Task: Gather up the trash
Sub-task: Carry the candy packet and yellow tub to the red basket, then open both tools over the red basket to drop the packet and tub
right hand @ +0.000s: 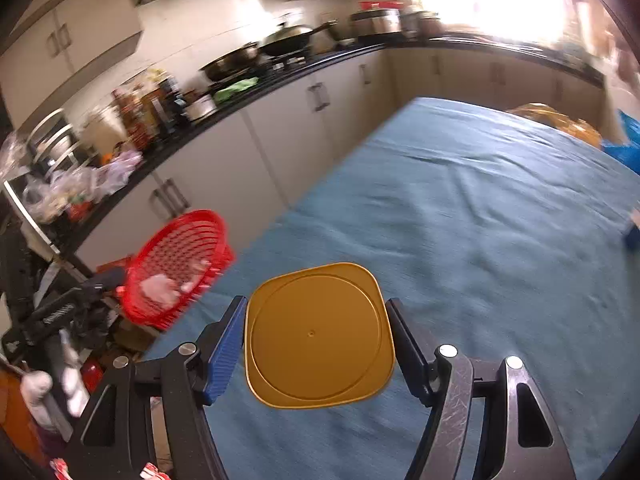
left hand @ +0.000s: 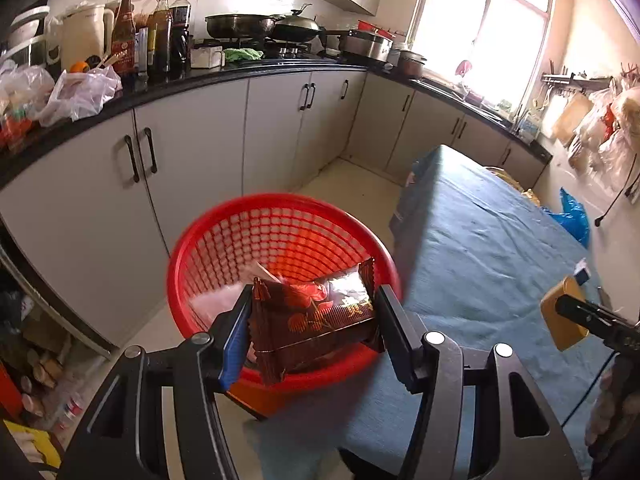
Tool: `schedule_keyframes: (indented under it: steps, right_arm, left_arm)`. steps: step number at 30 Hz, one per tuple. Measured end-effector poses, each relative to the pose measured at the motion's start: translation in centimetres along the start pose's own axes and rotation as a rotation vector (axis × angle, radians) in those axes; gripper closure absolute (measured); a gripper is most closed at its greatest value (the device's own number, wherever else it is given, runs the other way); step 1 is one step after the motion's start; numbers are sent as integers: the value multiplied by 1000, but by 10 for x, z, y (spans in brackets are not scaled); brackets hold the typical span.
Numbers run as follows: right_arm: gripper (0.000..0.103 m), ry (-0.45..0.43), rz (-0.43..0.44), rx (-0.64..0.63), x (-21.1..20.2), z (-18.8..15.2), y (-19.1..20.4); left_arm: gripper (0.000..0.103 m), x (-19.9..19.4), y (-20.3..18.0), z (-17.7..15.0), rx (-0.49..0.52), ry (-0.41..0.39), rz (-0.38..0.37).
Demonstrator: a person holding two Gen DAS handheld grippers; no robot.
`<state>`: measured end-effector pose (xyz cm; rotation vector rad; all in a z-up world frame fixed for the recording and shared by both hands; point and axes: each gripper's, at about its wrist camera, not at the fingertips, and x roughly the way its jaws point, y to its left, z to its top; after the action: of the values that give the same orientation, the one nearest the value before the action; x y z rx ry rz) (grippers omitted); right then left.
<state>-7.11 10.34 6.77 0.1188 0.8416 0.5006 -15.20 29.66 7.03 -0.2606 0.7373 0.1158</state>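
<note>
Two grippers each carry a piece of trash near the red basket (left hand: 280, 248). The left gripper (left hand: 314, 322) holds a dark brown wrapper (left hand: 316, 320) between its pads, jaws at a middling width, pressing on both sides of the packet. The wrapper hangs over the basket's near rim, above its open mouth. Inside the basket lies some pale crumpled stuff (right hand: 158, 290), too blurred to name.

The right gripper (right hand: 316, 338) clamps a yellow lid (right hand: 318, 334), squarish with rounded corners, its flat face toward the camera and its two side edges against the pads. The lid sits above the blue cloth (right hand: 460, 220), to the right of the basket and apart from it. From the left wrist view the same lid (left hand: 564, 316) shows edge-on at the right, well clear of the basket.

The basket stands just beside the cloth-covered table's left edge, between the table and the grey cabinets (left hand: 192, 148). Beyond the basket, on the black counter (left hand: 208, 78), stand bottles (left hand: 160, 36), pans (left hand: 240, 26) and plastic bags (left hand: 80, 92). A blue bag (left hand: 574, 218) lies past the table's far side, well away from the basket.
</note>
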Motion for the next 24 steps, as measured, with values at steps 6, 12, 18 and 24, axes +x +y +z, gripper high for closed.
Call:
schedule_keyframes:
  steps: [6,12,18,24]
  right_arm:
    - [30,12,93,-56,45,27,53]
    - [30,40,148,-91,86,38,88]
    - [29,60,177,-95,112,44,101]
    - [26,66,210,-71,130,49,105]
  left_arm:
    - [45,14,25,18,-40,-8,-14]
    - [45,27,40,29,-56,-7,-13]
    - [45,35,56,31,-96,-3,-10]
    - [36,37,64,31,-130,-6,-29]
